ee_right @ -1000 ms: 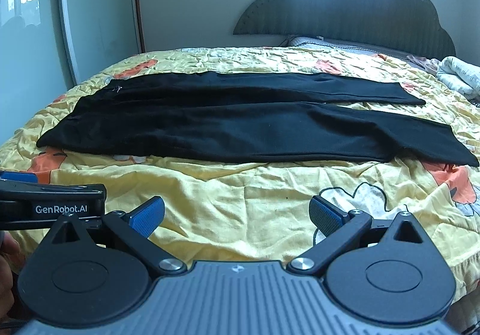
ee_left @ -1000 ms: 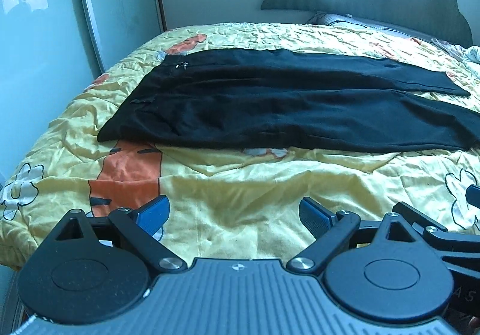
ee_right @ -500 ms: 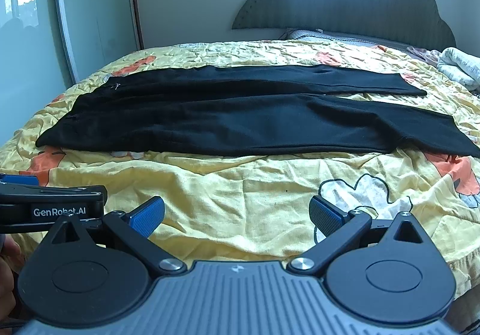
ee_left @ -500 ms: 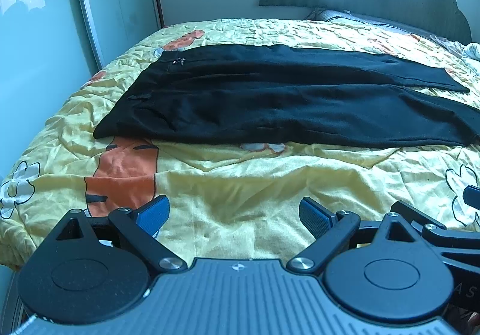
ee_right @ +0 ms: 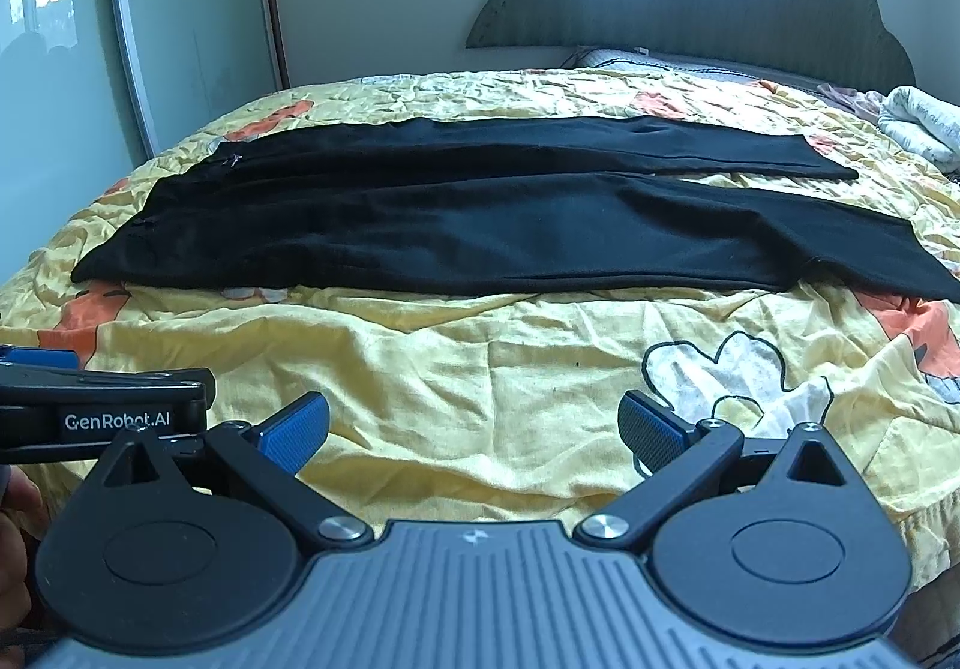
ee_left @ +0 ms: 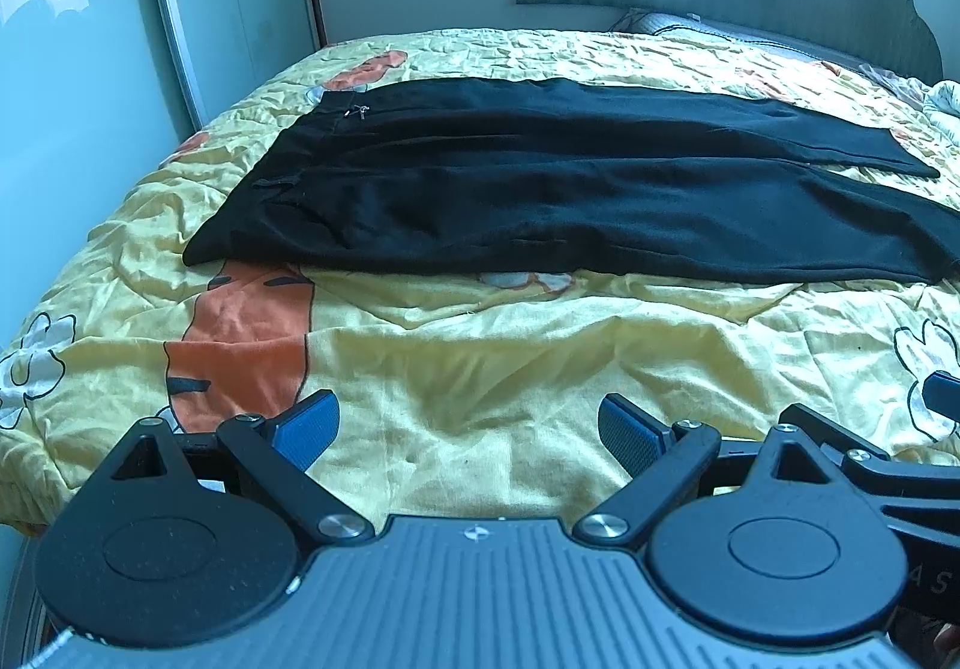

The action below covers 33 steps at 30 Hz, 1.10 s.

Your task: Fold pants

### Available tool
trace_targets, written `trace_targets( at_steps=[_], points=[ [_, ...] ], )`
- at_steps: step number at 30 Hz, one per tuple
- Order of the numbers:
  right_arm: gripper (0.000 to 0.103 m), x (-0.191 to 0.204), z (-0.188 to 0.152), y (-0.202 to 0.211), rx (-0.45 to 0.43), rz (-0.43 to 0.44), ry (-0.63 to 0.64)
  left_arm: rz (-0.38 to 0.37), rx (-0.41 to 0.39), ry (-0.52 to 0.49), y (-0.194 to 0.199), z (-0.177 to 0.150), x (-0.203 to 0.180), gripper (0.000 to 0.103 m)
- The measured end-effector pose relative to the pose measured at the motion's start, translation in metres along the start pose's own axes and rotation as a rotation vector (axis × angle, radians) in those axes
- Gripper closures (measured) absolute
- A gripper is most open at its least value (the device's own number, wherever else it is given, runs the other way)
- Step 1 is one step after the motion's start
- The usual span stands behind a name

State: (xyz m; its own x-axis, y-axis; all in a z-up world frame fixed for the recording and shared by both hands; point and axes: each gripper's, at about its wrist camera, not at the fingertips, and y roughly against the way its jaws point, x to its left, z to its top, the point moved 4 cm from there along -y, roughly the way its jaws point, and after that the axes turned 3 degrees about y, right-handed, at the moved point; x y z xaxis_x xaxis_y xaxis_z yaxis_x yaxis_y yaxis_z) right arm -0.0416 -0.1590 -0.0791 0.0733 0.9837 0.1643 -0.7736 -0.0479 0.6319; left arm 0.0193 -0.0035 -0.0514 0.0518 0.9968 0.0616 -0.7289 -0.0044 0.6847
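Pants (ee_left: 540,189) are laid flat across the yellow bedspread (ee_left: 480,369), waistband at the left, two legs running right, untouched. A single layer could be pinched, or quilt caught with it, since the black cloth lies thin on wrinkled bedding. The left gripper (ee_left: 468,429) is spread wide and empty, as is the right gripper (ee_right: 474,429); both are held well short of the garment.

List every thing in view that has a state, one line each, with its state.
Pants: spread flat across the bed, unfolded, legs side by side.
Left gripper: open, empty, above the bedspread short of the pants.
Right gripper: open, empty, short of the pants.
Bedspread: wrinkled.
Towel: bunched near the headboard.
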Motion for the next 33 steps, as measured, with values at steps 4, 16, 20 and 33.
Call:
trace_targets(
  at_steps=[4,16,20,33],
  points=[
    [0.0,0.002,0.002,-0.002,-0.006,-0.002,0.016,0.002,-0.008,-0.004,-0.002,0.001,0.0,0.008],
    [0.0,0.006,0.015,-0.022,0.022,0.009,0.031,0.011,0.003,0.015,-0.021,0.007,0.007,0.008],
    [0.0,0.007,0.017,-0.025,0.026,0.013,0.028,0.009,0.003,0.013,-0.023,0.009,0.008,0.008],
    [0.0,0.004,0.09,-0.033,-0.236,0.156,0.236,0.05,-0.115,0.103,-0.026,0.057,0.049,0.008]
  ],
)
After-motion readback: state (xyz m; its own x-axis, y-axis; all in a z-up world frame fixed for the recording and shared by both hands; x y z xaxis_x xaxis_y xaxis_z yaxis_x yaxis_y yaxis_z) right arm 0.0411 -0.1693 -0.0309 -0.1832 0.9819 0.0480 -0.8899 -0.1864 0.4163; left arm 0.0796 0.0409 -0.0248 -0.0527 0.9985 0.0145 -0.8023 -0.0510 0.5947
